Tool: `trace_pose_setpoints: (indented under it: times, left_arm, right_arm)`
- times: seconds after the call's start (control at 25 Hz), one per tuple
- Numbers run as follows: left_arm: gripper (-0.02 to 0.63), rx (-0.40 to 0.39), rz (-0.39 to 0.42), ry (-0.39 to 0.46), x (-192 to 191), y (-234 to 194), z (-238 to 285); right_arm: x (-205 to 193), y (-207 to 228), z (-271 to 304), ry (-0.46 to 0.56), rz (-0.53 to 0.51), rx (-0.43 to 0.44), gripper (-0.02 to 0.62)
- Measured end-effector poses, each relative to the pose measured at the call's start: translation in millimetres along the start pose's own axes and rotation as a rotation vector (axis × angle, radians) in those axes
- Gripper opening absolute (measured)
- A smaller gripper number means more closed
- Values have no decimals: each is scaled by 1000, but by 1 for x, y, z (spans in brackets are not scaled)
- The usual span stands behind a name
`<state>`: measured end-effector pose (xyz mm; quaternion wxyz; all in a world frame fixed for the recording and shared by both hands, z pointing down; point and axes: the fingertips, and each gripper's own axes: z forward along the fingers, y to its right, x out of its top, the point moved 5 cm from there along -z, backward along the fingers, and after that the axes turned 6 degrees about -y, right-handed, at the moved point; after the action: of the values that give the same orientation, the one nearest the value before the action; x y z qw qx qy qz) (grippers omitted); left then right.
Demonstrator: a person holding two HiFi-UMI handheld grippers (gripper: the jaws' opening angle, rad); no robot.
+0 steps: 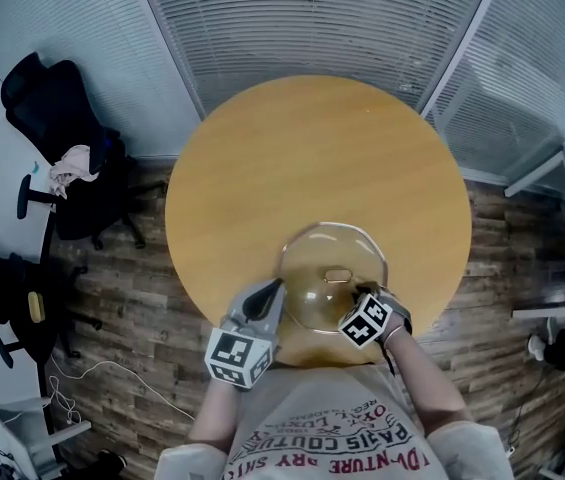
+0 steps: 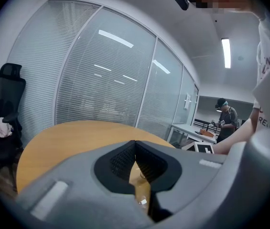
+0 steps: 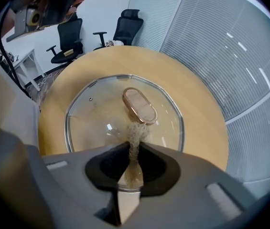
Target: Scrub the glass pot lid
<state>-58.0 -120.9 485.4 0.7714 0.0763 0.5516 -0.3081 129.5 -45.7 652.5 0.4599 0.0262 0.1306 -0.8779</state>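
Glass lid point(image 3: 99, 123) lies flat on the wooden surface point(image 1: 312, 148), at its near edge. The right gripper point(image 3: 134, 147) has its jaws clenched on a tan scrubber point(image 3: 135, 133) that meets the glass beside the handle point(image 3: 139, 105). The left gripper point(image 2: 135, 146), jaws closed, sits at the rim. Brace there and scrub in small circles with light pressure.

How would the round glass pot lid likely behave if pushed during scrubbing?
The round glass pot lid looks rigid and smooth, so it may slide across the bare round wooden table. Being glass, it could chip if knocked off.
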Motion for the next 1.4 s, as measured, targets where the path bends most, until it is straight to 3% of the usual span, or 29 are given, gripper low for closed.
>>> trace_pose_setpoints:
  times: [0.2,0.48,0.72,0.92,1.16,1.4]
  left_arm:
    - [6,-9,-4,-8,-4,-10,-10]
    - [6,-7,-21,-16,-8,-15,-21]
    - [8,42,-36,5,-3,-18,-19]
    - [7,63,-40,-4,-3,-10,-15]
    - [6,79,-55,11,5,10,13]
    - [7,133,-75,-3,6,31,39]
  right_arm:
    - [9,-16,-1,6,4,-21,58]
    - [35,-43,-8,30,-9,73,58]
    - [37,-42,-11,84,13,141,58]
    - [14,-21,-16,81,35,155,58]
    - [-22,32,-11,89,-112,90,58]
    - [-15,85,-5,202,-240,35,58]
